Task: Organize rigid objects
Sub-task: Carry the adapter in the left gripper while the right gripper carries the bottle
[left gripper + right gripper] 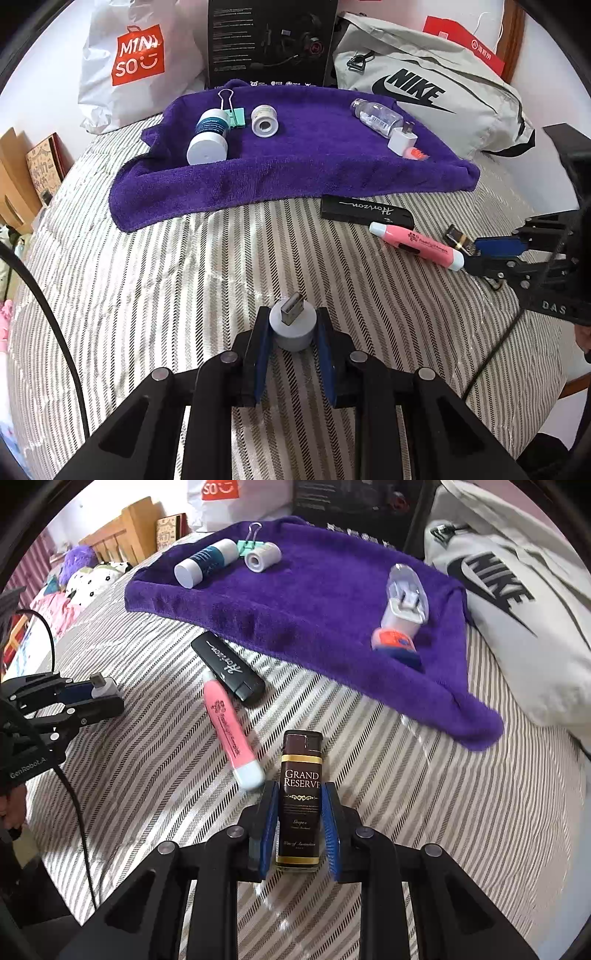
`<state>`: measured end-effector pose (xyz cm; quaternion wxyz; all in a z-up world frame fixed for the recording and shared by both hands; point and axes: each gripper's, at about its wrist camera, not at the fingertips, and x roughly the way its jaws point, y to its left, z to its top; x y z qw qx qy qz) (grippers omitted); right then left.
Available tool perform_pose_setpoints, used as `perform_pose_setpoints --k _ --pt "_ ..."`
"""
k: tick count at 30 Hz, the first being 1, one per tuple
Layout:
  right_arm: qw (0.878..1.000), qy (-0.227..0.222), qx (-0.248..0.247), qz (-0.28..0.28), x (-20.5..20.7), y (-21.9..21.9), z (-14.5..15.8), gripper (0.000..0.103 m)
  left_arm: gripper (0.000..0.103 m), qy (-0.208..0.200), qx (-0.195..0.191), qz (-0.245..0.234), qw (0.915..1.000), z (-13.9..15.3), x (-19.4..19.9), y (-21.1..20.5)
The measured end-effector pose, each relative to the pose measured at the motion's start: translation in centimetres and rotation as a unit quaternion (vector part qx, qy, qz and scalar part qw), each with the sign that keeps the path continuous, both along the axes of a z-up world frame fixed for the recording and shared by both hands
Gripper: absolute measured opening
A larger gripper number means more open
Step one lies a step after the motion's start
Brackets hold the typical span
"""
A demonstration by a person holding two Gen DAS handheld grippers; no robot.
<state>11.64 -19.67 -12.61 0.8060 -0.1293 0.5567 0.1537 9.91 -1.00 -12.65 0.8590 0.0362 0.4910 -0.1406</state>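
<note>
Plug first: in the left wrist view the left tool [291, 334] clamps one small white USB adapter [291, 330], metal connector pointing away from the camera, toward the purple towel [295, 162] on the striped bed. On the towel lie one jar, one tape roll, one green binder clip, one clear bottle, one white charger. Behind it: "MINISO" bag, "NIKE" bag.

In the right wrist view the right tool [300, 812] grips one brown "GRAND RESERVE" lighter [300, 794], long axis toward the towel, cap farthest. Nearer than the towel lie one pink pen [231, 734] and one black "Horizon" stick [227, 668].
</note>
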Motion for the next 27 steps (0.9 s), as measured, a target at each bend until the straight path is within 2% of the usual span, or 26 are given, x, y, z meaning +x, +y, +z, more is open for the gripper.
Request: perform_pose_setpoints --k 2,10,13,22,27 --pt "1.000 -0.006 -0.015 0.012 -0.6 0.4 0.2 0.023 0.023 -0.004 0.000 0.000 1.0000 -0.2 0.1 -0.1" --pt "1.000 0.001 0.009 -0.007 -0.6 -0.5 0.3 0.023 0.023 0.010 -0.001 0.002 1.0000 0.3 0.7 0.5" --pt "1.000 -0.006 0.018 -0.012 -0.6 -0.7 1.0 0.023 0.023 0.014 -0.014 0.004 0.9998 0.7 1.1 0.9" --pt "0.998 -0.024 0.055 -0.015 0.2 -1.1 3.3 0.023 0.023 0.004 -0.046 0.004 0.9989 3.2 3.1 1.3" --pt "0.996 -0.026 0.082 -0.018 2.2 -1.2 4.1 0.023 0.023 -0.006 -0.058 0.005 0.9983 4.8 5.4 1.3"
